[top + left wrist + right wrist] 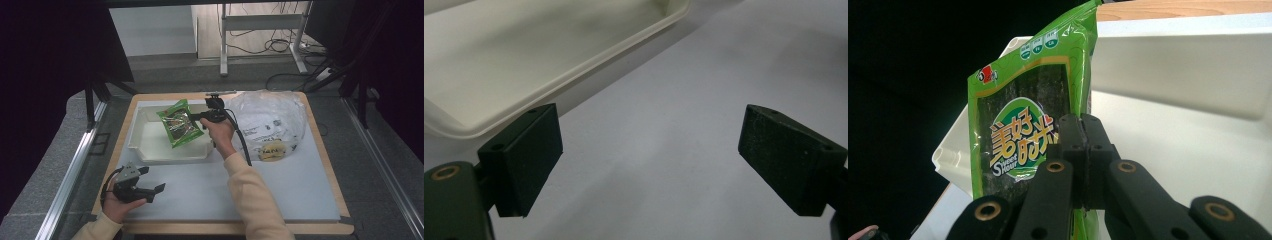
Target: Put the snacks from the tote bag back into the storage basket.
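Covering most of the wooden table (320, 150) is a pale mat (280, 190), and on it sit a white tray (150, 145) at the left and a crumpled clear plastic bag (272, 122) at the right, well apart from the near edge. Above the tray hangs a green snack packet (179, 122), tilted, pinched at one side edge by the right gripper (200, 116), whose jaws are clenched flat on the film. The packet looks light, thin and crinkly, probably holding brittle seaweed sheets, so I judge it will flop and swing from an edge hold and could slip on its glossy skin; a hold on the sealed border, clear of the contents, seems safest. The left gripper (145, 182) rests low on the mat near the tray's front wall, its jaws spread wide and holding nothing.
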